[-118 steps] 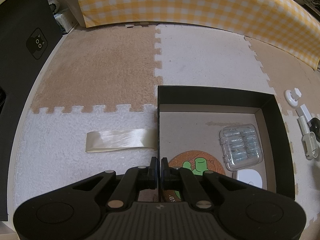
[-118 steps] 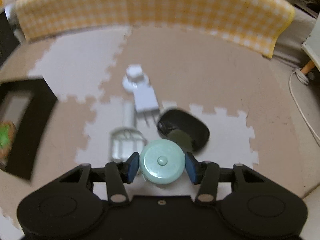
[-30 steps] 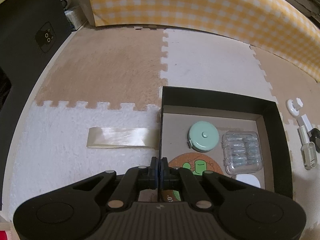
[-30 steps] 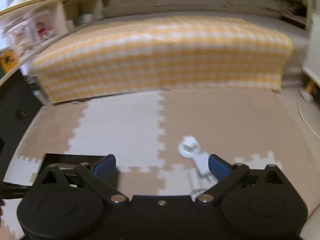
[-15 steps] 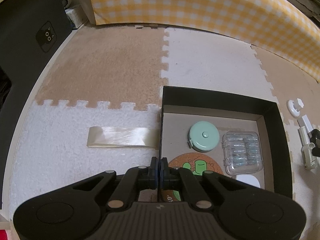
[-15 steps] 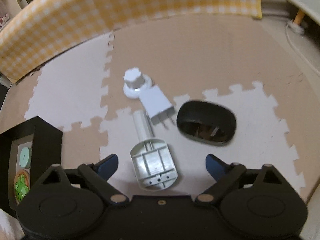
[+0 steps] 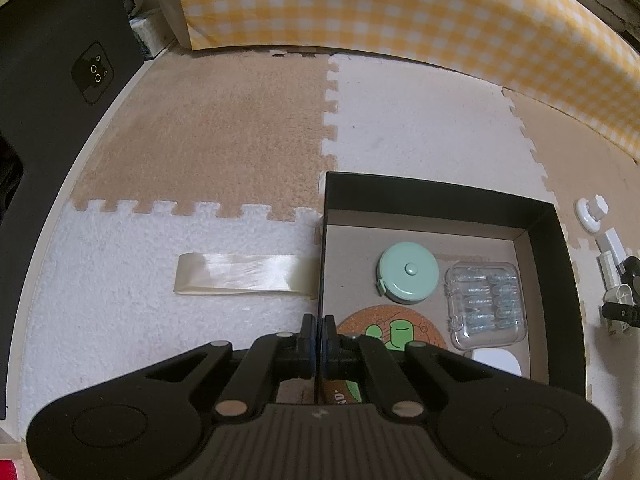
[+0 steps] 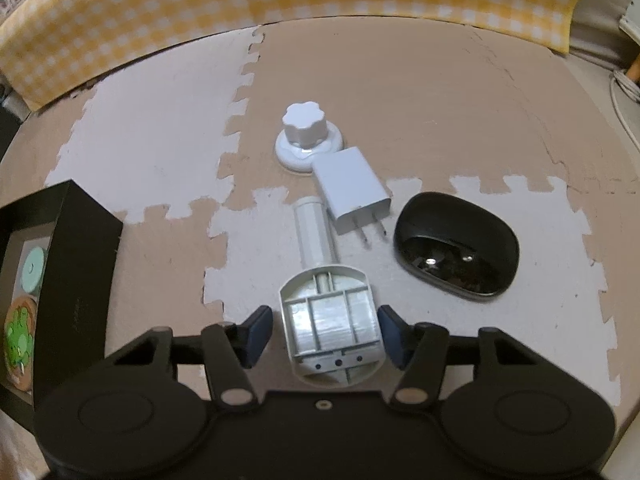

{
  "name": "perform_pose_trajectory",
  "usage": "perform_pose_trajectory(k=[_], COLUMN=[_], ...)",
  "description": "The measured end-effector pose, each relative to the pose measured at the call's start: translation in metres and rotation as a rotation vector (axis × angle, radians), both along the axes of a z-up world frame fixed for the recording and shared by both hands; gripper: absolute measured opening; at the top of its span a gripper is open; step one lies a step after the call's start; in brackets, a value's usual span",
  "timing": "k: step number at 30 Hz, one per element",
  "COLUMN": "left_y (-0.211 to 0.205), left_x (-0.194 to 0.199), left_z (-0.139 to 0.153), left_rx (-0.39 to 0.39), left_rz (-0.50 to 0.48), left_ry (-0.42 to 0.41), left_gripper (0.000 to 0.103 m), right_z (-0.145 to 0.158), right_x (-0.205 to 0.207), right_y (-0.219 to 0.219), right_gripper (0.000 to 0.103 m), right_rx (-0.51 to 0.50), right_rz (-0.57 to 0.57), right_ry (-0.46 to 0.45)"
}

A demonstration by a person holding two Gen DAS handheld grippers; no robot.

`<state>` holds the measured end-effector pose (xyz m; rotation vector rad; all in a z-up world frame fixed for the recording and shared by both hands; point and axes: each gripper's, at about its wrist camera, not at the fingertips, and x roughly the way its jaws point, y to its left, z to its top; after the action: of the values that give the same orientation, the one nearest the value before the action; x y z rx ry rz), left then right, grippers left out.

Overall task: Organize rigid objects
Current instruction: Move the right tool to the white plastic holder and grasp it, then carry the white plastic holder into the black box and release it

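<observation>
Black card forms the walls of the open box [image 7: 440, 194], whose left wall is pinched by the left tongs [image 7: 319, 344]; their jaws are closed flat on that thin edge. Inside the box a mint-green round tape measure [image 7: 408, 272] is seen at the far middle, a clear plastic case [image 7: 485, 305] lies just right of it, a cork coaster with a green figure [image 7: 390, 332] lies nearer, and a white item [image 7: 496, 362] shows at the near right corner, partly hidden. A strip of cream ribbon [image 7: 244, 274] lies on the white foam floor mat [image 7: 120, 308], its right end meeting the box's left wall.

In the right wrist view, the right tongs [image 8: 324, 334] are lowered around a grey-white plastic piece with a ribbed, hollow underside [image 8: 330, 326] and a white tube-shaped handle reaching away. Their jaws have just been closing and stand at a middling width, with the piece between them; the right blue pad looks to be at its edge, while a small gap remains on the left, so the piece is not gripped. It lies on the floor mat to the right of the box. Beyond it a white plug adapter [image 8: 352, 192] is seen with its prongs pointing near, touching a white knob on a round base [image 8: 306, 136] farther off. A glossy black oval case [image 8: 456, 246] lies to the right, apart from the adapter.
</observation>
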<state>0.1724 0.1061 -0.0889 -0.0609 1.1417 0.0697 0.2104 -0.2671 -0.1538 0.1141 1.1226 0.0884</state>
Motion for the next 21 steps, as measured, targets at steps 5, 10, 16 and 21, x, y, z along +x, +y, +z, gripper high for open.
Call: perform_pose_trajectory(k=[5,10,16,21], left_y=[0.000,0.000,0.000,-0.001], left_x=[0.000,0.000,0.000,0.000], left_z=[0.000,0.000,0.000,0.000], left_rx=[0.001,0.000,0.001,0.002], left_rz=[0.000,0.000,0.000,0.000], left_ry=[0.000,0.000,0.001,0.001], left_gripper=[0.002,0.002,0.002,0.002], right_z=[0.000,0.002,0.019,0.039], right_x=[0.000,-0.001,-0.005,-0.011], right_y=[0.001,0.003,0.007,0.021], right_gripper=[0.051,0.049,0.048,0.048], right_rx=[-0.024,-0.016,0.031,0.105], right_rz=[0.001,-0.003,-0.003,0.023], right_ry=[0.003,0.008,-0.046,-0.106])
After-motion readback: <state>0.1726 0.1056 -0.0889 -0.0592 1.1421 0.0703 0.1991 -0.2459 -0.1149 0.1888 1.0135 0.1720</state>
